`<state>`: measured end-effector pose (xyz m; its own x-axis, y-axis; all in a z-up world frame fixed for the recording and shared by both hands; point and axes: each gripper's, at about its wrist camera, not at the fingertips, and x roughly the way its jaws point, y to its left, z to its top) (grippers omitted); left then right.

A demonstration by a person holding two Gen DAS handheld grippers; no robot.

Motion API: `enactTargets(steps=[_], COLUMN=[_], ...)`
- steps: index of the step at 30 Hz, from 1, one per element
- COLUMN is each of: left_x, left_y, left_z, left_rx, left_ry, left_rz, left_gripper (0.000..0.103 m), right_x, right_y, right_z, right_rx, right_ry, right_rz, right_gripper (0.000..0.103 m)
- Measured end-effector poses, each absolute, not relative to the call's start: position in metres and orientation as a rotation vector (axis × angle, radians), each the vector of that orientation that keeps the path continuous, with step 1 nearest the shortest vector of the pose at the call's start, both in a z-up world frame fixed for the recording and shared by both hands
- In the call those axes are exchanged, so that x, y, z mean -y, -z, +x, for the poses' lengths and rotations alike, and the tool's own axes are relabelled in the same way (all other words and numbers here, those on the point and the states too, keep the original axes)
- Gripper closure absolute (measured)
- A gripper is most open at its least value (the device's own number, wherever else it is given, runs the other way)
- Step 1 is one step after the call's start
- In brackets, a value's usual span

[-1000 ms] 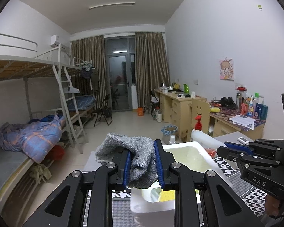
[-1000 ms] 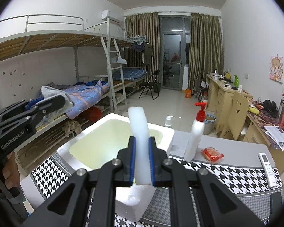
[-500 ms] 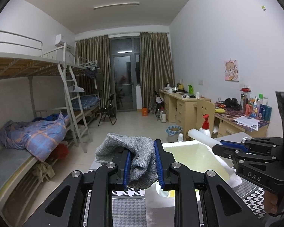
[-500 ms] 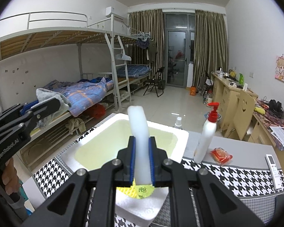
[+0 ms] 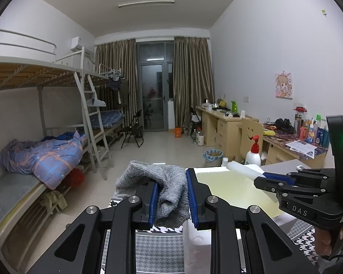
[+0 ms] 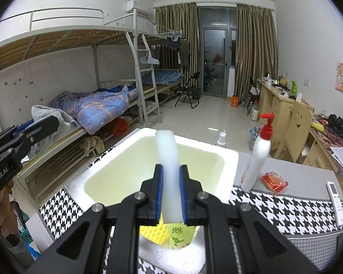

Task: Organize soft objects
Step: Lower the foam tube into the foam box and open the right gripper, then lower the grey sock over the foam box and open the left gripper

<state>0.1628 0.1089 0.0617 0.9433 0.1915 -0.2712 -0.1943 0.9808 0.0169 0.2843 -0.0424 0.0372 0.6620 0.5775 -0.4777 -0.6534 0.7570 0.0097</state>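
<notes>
My left gripper is shut on a grey knitted cloth, held just left of a white foam box. My right gripper is shut on a white foam strip that stands upright above the foam box. A yellow sponge and a green-labelled packet show under the strip at the box's near rim. In the left wrist view the right gripper holds the strip over the box's right side. In the right wrist view the left gripper and cloth are at the left.
The box stands on a houndstooth tablecloth. A white pump bottle with a red top, a red snack packet and a remote control are to the right of the box. Bunk beds line the left wall, desks the right.
Both grippers have moved closer over the foam box, and the yellow sponge and packet have come into the right wrist view. Both grips are unchanged.
</notes>
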Motion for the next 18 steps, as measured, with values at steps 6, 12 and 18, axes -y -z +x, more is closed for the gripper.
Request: enactTargets(steps=[6,12,18], left_x=[-0.109,-0.112,-0.110], left_y=[-0.060,-0.060,-0.061], left_z=[0.163,0.163,0.164], left_rx=[-0.280,-0.282,-0.283], left_ry=[-0.201,-0.206,-0.201], left_rz=[-0.021,-0.026,-0.020], left_gripper=[0.079,0.079,0.079], right_x=[0.040,0.038,0.050], right_y=[-0.035,-0.034,-0.041], right_z=[0.287,0.284,0.280], right_rx=[-0.499,-0.491,-0.465], right_ry=[-0.712,-0.708,-0.712], right_rz=[-0.170,-0.185,-0.141], right_gripper=[0.077,0.035,0.025])
